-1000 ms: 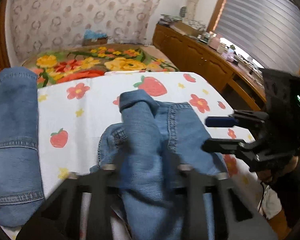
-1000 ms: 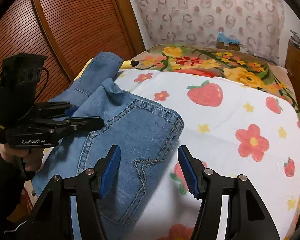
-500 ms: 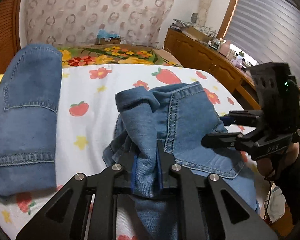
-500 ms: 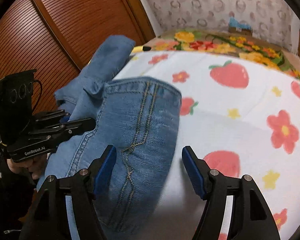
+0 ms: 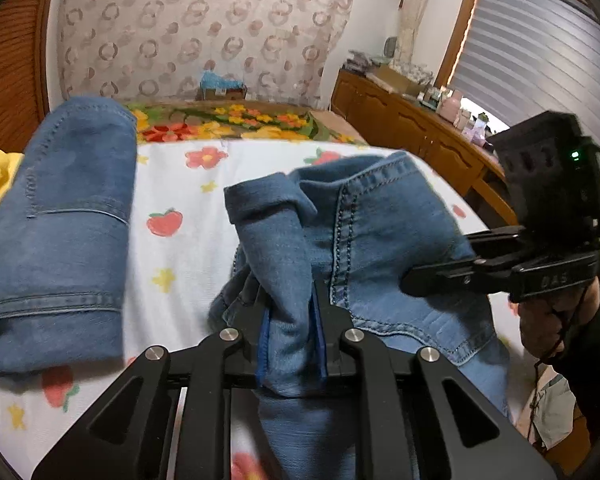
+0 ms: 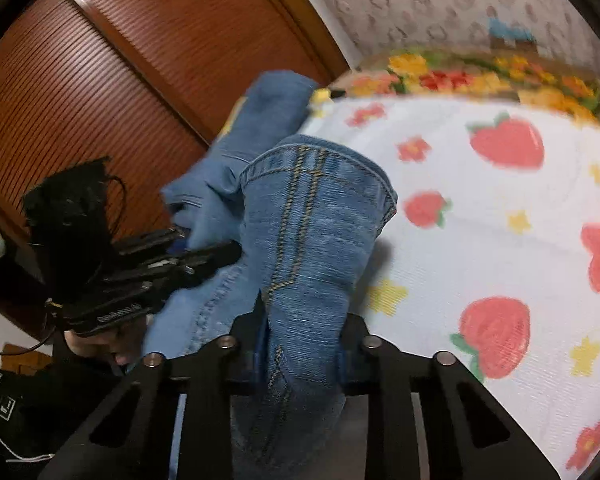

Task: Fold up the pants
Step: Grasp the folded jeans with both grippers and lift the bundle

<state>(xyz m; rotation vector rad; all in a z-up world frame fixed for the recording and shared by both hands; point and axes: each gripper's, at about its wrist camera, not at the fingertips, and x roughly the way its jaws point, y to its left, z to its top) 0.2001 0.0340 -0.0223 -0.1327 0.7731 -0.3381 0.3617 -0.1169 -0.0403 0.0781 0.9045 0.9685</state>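
Since the earlier frames the right gripper (image 6: 304,344) has gone from standing spread over the denim to pinching it: its jaws have just been closing, and a thick fold of the pants (image 6: 312,240) with a yellow-stitched seam now fills the gap between them at the lower centre of the right wrist view. The pants have also bunched up higher over the white strawberry-and-flower sheet (image 6: 480,240) than they lay a second ago. The left gripper (image 5: 290,340) is pressed together on a narrower fold of the same pants (image 5: 380,232), the cloth squeezed between its blue-edged pads at the lower centre of the left wrist view, as it was half a second ago. From there the denim rises in a crumpled heap toward the middle of the frame, a stitched edge showing on its right side. The right gripper shows at the right edge of that view, its black fingers lying against the denim. A second piece of blue denim (image 5: 60,224) lies flat on the sheet at the left of the frame, apart from the held heap. A wooden dresser (image 5: 412,128) stands at the upper right.
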